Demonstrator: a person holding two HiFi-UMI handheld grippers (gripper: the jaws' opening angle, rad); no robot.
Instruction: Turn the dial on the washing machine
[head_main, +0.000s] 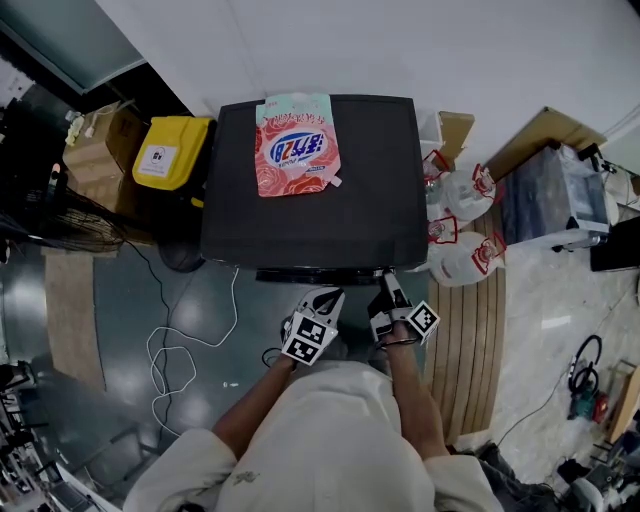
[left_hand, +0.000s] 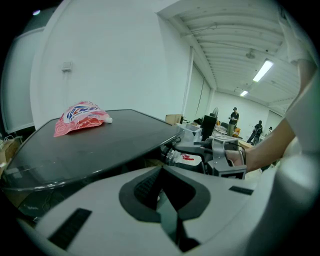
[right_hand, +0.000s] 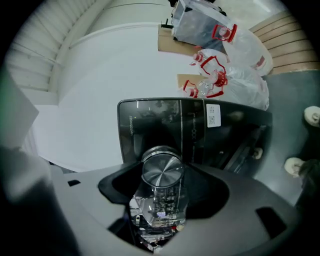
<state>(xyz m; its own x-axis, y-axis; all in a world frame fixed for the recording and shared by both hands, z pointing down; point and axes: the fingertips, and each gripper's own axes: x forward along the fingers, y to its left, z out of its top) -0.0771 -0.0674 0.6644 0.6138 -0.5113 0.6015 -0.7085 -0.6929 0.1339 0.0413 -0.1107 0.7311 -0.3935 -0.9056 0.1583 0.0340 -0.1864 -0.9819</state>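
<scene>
grey floor spreads round a black washing machine (head_main: 310, 220), which fills the middle of the head view under a white wall. on its flat top surface, toward 12 o'clock, lies a pink and blue detergent pouch (head_main: 296, 145). a yellow bin (head_main: 172, 150) stands just beside the machine at 10 o'clock, clear plastic bags (head_main: 465, 195) with red handles crowd its side at 2 o'clock, and a white cable (head_main: 175, 360) loops on the floor at 8 o'clock.

i have both claws at the machine's front edge, at 6 o'clock. my right claw (head_main: 390, 283) is up against the front panel near the machine's right corner. in the right gripper view the round metal dial (right_hand: 161, 172) sits squarely between its jaws, which stand part way open and are closed against the dial's sides. the glossy dark panel behind mirrors it.

my left claw (head_main: 322, 298) hangs just beside the right one, off the panel. its own view shows the jaws drawn together with nothing between them, looking across the machine's top toward the pouch.
</scene>
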